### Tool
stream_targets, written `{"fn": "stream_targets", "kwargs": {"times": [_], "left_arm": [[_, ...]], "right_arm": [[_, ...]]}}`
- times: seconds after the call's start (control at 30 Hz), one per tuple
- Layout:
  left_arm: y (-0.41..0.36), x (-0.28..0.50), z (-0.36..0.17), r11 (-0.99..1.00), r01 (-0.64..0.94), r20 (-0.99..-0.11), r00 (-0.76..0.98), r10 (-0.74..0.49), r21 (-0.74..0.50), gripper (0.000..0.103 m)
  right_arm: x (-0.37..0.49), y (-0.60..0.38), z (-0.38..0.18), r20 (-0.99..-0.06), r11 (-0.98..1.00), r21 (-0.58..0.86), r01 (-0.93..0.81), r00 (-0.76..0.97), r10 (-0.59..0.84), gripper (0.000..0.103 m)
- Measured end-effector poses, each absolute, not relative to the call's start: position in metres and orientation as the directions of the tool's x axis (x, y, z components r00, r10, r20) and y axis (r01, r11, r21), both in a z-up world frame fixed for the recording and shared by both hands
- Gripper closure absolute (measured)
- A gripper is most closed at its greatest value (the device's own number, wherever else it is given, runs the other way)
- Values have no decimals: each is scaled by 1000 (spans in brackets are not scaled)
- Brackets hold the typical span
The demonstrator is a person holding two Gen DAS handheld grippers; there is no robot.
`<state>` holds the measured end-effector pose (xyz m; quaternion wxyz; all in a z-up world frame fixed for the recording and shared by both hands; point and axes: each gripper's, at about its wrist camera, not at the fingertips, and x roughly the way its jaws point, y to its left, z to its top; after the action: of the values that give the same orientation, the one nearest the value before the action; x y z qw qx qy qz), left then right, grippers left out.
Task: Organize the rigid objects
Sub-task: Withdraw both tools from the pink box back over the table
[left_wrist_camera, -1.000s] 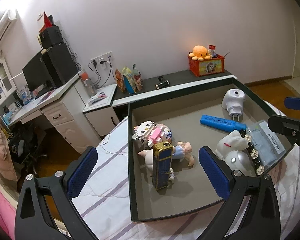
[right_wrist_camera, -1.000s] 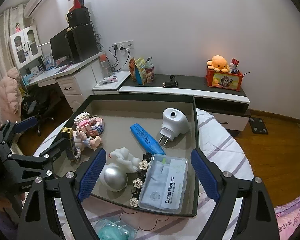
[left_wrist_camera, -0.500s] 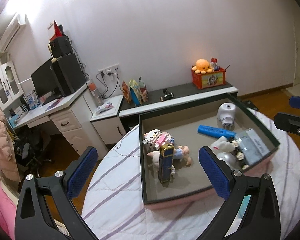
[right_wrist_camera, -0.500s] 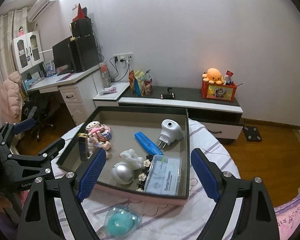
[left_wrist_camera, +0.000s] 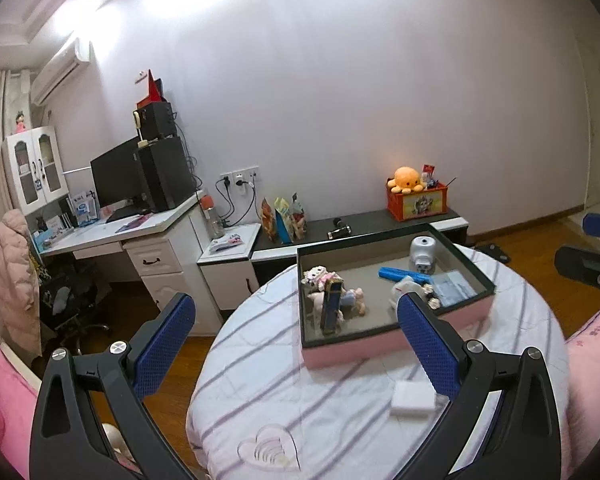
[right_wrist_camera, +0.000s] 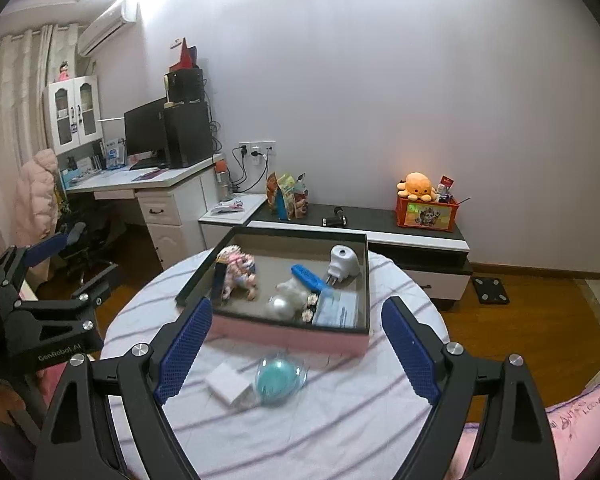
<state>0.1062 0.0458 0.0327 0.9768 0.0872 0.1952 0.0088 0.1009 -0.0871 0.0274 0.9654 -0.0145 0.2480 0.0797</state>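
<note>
A pink box with a dark rim (left_wrist_camera: 360, 352) (right_wrist_camera: 292, 336) sits on the round striped table (left_wrist_camera: 268, 392). Inside lie a block figure (left_wrist_camera: 318, 278), an upright gold-and-blue carton (left_wrist_camera: 331, 308), a blue marker (right_wrist_camera: 308, 277), a white plug adapter (right_wrist_camera: 342, 262), a silver ball (right_wrist_camera: 279, 307) and a clear flosser case (right_wrist_camera: 338, 309). In front of the box, on the cloth, rest a small white block (right_wrist_camera: 228, 383) (left_wrist_camera: 413, 397) and a teal round item (right_wrist_camera: 280, 376). My left gripper (left_wrist_camera: 295, 304) and right gripper (right_wrist_camera: 297, 306) both hang open and empty, back from the box.
A white desk with a monitor (left_wrist_camera: 116, 184) stands at the left with an office chair (left_wrist_camera: 68, 304) below. Behind the table runs a low cabinet (right_wrist_camera: 380, 224) bearing snack bags and an orange crate (right_wrist_camera: 426, 214). Pink bedding (left_wrist_camera: 592, 344) lies at the right, wooden floor beyond.
Both grippers have drawn back and upward from the box, which now looks smaller and farther. The table's near part, with the white block and teal item, has come into view.
</note>
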Motion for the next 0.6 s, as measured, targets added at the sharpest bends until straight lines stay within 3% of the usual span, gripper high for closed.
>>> {"fn": "stream_targets", "kwargs": {"times": [0.6], "left_arm": [[43, 49, 11, 992, 19, -398, 917, 33, 128, 1]], "right_arm": [[41, -91, 8, -500, 989, 50, -139, 854, 145, 15]]}}
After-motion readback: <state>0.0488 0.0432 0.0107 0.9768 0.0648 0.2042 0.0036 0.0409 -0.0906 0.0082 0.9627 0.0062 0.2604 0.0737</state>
